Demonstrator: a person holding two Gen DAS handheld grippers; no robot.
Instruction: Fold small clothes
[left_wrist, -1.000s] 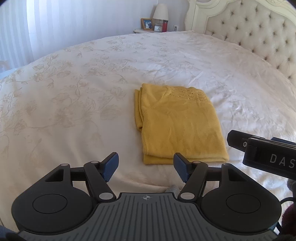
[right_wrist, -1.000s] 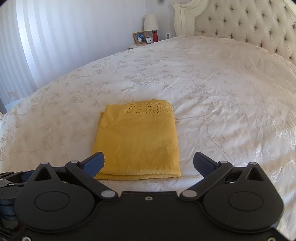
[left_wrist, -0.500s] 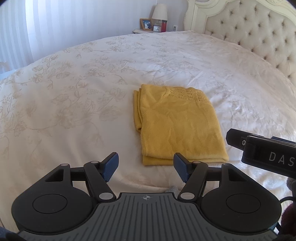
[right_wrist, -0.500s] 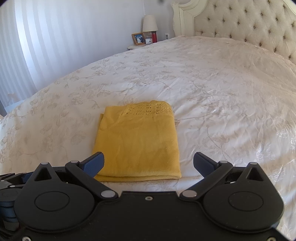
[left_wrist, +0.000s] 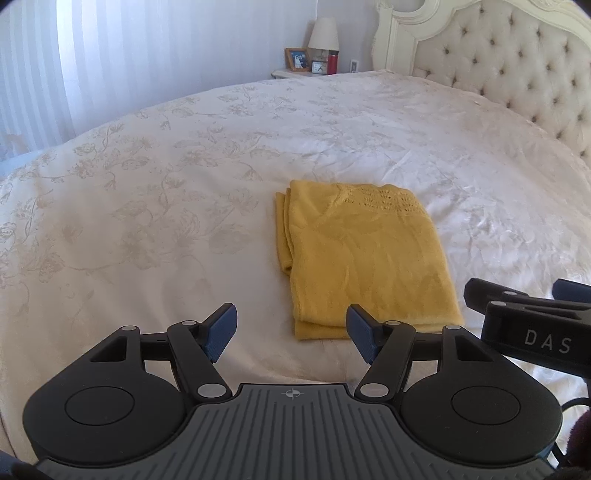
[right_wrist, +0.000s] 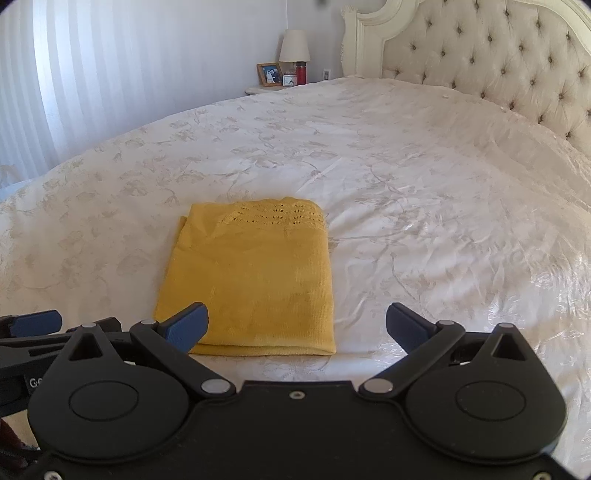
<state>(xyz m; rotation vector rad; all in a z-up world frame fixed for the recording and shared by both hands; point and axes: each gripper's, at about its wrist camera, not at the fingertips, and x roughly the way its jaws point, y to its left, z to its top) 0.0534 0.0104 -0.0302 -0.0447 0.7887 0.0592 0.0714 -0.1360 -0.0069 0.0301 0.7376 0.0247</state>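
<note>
- Yellow top (left_wrist: 364, 254) lies on the bedspread (left_wrist: 147, 206), folded into a neat rectangle. Layered edges show along its left side, and the eyelet-patterned band sits at the far end, toward the headboard (left_wrist: 517, 62).
- Left gripper (left_wrist: 291, 332) hangs above the bed just short of the garment's near edge. Jaws spread wide, nothing between them; its right fingertip overlaps the near left corner in the left wrist view, but contact cannot be confirmed.
- Right gripper (right_wrist: 297, 325) sits just beside it, also released and empty. Left pad lines up with the near left part of the top, right pad over bare bedspread.
- Both tools held back from the cloth and low, side by side, likely so the person can check the fold without disturbing it.
- Judgement: this piece looks finished, or needs at most one more halving. Edges are square enough to leave.
- Risk if refolded: the loose stacked layers on the left side could slip apart when pinched.
- Nightstand (right_wrist: 273, 86) with lamp (right_wrist: 294, 46) and photo frame far off, not involved.
</note>
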